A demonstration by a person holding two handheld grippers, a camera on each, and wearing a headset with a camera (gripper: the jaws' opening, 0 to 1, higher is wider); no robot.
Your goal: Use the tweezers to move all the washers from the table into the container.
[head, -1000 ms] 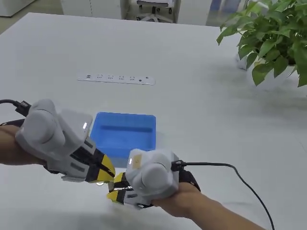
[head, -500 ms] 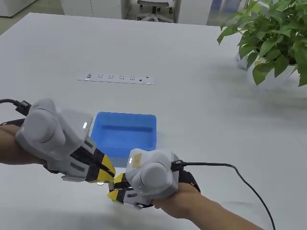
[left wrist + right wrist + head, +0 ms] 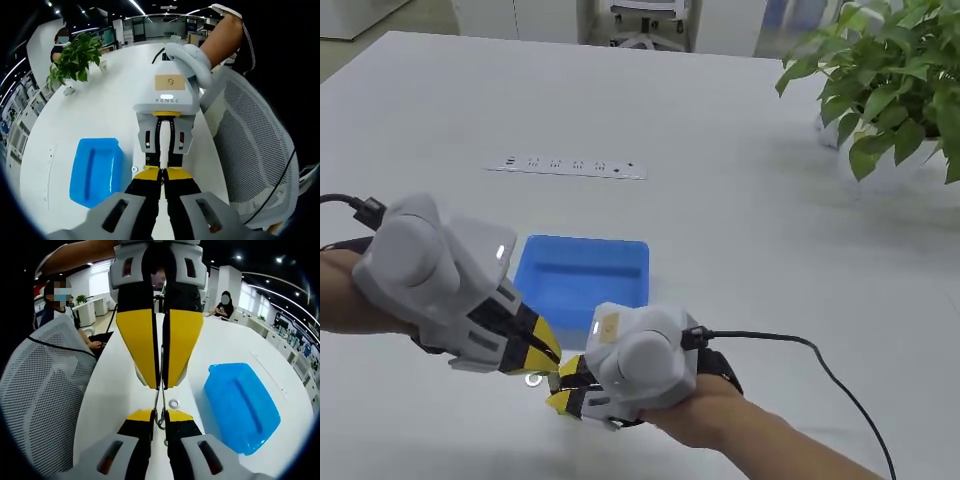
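Table [image 3: 770, 250] is bare grey, with the blue container [image 3: 582, 275] set mid-table. Left gripper [image 3: 550, 358] and right gripper [image 3: 562, 386] are met tip to tip, both clamped on the thin tweezers [image 3: 159, 402]. The tweezer tips are hidden, so their opening cannot be told. One washer [image 3: 173, 403] is seen lying flat at the container's 7 o'clock. It is judged light, stiff and slippery, best pinched across the rim. "XENSE" is read on the right gripper.

1. Looks along the left gripper [image 3: 161, 177], jaws nearly together, tip to tip with the right gripper [image 3: 161, 162].
2. Shows a blue container [image 3: 95, 170] on the white surface [image 3: 100, 110], a washer [image 3: 134, 169] just beside it.
3. Takes in a plant [image 3: 75, 60] and a mesh chair [image 3: 250, 150].
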